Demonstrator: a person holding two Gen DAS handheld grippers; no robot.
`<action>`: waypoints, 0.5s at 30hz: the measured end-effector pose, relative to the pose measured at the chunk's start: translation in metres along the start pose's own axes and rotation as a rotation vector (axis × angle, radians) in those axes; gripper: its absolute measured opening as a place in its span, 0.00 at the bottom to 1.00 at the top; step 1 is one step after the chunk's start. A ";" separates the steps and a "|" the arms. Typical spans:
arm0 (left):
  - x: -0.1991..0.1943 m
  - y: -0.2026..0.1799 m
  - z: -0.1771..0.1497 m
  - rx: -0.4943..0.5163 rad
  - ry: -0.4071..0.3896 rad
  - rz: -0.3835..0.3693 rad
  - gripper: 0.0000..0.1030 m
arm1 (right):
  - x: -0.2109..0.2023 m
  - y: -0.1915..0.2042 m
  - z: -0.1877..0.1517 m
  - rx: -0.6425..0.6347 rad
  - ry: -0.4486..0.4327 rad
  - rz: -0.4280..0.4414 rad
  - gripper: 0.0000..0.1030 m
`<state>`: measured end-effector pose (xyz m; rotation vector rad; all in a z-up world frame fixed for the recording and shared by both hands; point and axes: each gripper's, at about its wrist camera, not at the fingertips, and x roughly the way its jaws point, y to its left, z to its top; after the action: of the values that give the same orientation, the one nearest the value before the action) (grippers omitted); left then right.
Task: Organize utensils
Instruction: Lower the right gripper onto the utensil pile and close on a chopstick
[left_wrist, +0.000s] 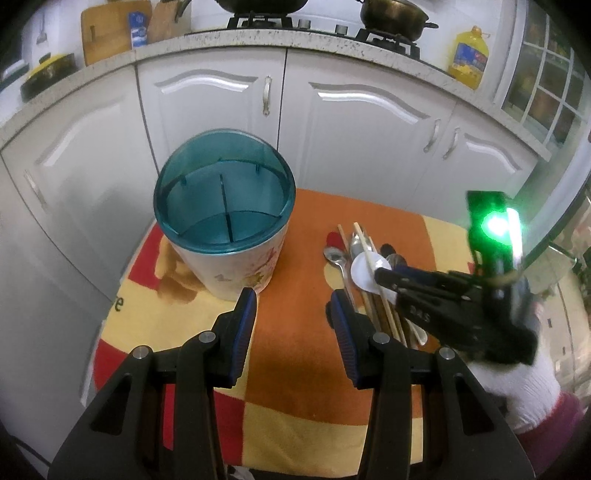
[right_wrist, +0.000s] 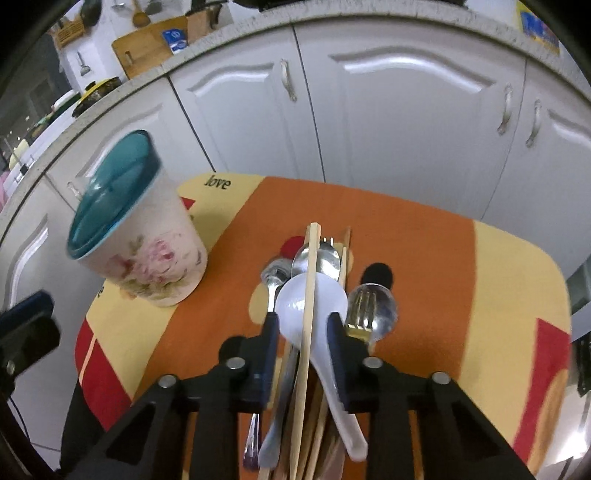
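Observation:
A utensil holder (left_wrist: 229, 273) with a teal divided insert and a floral white wall stands at the table's far left, also seen in the right wrist view (right_wrist: 147, 258). To its right lies a pile: a white soup spoon (right_wrist: 291, 306), wooden chopsticks (right_wrist: 312, 266), metal spoons (right_wrist: 275, 275) and a fork on a clear spoon (right_wrist: 365, 306). My right gripper (right_wrist: 303, 319) hangs low over the pile, its jaws narrowly apart, with the white spoon's neck and one chopstick between the fingers; contact is unclear. My left gripper (left_wrist: 291, 297) is open and empty, between the holder and the pile (left_wrist: 360, 275).
An orange, yellow and red cloth (left_wrist: 295, 350) covers the small table. White cabinet doors (left_wrist: 369, 122) stand right behind it, under a counter with a stove, pots and a yellow oil bottle (left_wrist: 469, 55). A white sleeve (left_wrist: 528, 387) is at the right.

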<state>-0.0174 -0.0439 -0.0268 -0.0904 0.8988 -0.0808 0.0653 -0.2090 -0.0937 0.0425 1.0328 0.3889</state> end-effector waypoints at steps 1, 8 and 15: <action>0.003 0.000 0.000 -0.003 0.007 -0.003 0.40 | 0.004 -0.001 0.001 0.002 0.009 0.004 0.22; 0.018 -0.011 0.000 0.030 0.036 -0.001 0.40 | 0.028 -0.013 0.009 0.010 0.059 0.046 0.06; 0.036 -0.026 0.006 0.062 0.055 -0.009 0.40 | 0.003 -0.035 -0.003 0.079 0.004 0.109 0.03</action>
<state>0.0090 -0.0735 -0.0478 -0.0343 0.9499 -0.1196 0.0748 -0.2405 -0.1054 0.1693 1.0519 0.4469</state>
